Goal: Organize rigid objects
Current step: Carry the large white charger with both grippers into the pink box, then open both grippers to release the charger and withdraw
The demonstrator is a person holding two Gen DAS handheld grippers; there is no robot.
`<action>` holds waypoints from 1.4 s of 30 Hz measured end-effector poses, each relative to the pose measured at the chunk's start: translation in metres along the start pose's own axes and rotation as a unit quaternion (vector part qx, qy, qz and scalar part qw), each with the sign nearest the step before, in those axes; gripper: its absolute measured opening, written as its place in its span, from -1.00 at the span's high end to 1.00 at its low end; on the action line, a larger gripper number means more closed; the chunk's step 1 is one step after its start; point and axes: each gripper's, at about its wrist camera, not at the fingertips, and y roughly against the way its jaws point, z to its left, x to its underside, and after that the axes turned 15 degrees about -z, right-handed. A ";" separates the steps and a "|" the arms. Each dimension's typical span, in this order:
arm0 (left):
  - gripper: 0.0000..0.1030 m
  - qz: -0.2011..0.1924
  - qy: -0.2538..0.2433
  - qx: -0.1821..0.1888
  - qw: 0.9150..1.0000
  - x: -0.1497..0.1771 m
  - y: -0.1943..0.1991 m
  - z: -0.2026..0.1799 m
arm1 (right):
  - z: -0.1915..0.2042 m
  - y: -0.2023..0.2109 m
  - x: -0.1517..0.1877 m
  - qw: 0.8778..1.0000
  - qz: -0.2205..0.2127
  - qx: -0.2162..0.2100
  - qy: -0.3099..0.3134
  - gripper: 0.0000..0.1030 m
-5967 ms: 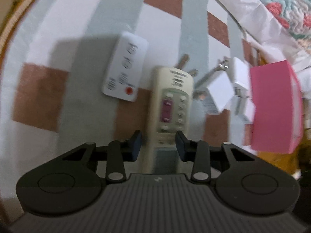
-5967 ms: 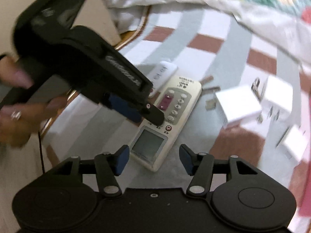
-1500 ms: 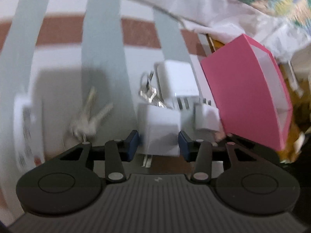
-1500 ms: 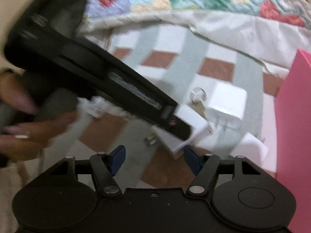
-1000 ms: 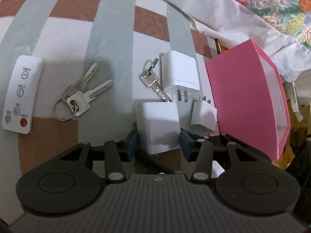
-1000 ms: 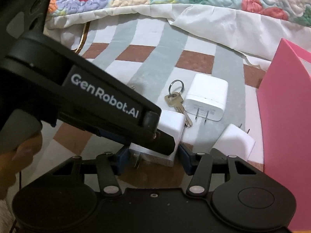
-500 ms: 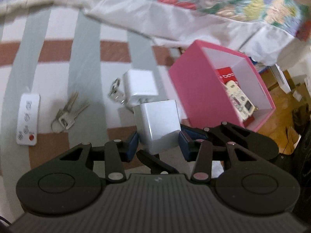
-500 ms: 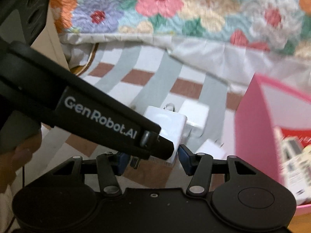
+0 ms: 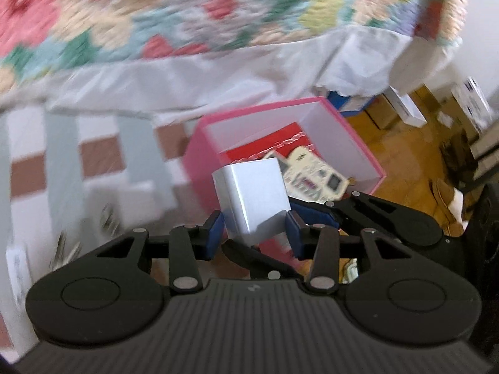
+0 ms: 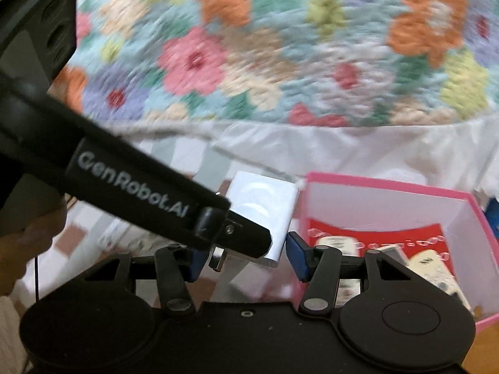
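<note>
My left gripper (image 9: 254,229) is shut on a white charger cube (image 9: 254,199) and holds it in the air just in front of the pink box (image 9: 361,146). The box holds a cream remote (image 9: 315,176) on a red card. In the right wrist view the same charger (image 10: 262,208) hangs between the left gripper's fingers, just left of the pink box (image 10: 477,215). My right gripper (image 10: 243,257) is open and empty, below and behind the charger. It also shows in the left wrist view (image 9: 386,218), under the left gripper.
The checked cloth (image 9: 62,143) carries blurred keys (image 9: 107,218) and a small white remote (image 9: 14,268) at the left edge. A floral quilt (image 10: 280,46) rises behind. Wooden floor with cardboard boxes (image 9: 402,109) lies to the right.
My left gripper has lifted the white charger off the cloth and carried it right, toward the pink box. The right gripper has followed alongside, still open.
</note>
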 end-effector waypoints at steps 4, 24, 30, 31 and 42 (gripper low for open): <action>0.18 0.006 -0.006 0.024 1.000 -0.020 -0.034 -0.031 | -0.043 0.002 -0.007 0.999 0.001 0.032 -0.034 -0.15; 0.18 0.129 0.122 0.048 0.983 -0.037 -0.243 -0.052 | -0.198 -0.099 0.010 0.976 0.211 0.045 0.007 -0.14; 0.13 0.125 0.146 0.031 0.981 -0.030 -0.254 -0.041 | -0.189 -0.124 0.026 0.968 0.227 0.077 0.074 -0.11; 0.13 0.122 0.139 0.027 0.982 -0.031 -0.250 -0.040 | -0.189 -0.125 0.026 0.969 0.223 0.084 0.067 -0.11; 0.08 0.078 0.019 0.039 0.996 -0.052 -0.150 -0.031 | -0.139 -0.057 0.012 0.990 0.095 0.088 0.050 -0.12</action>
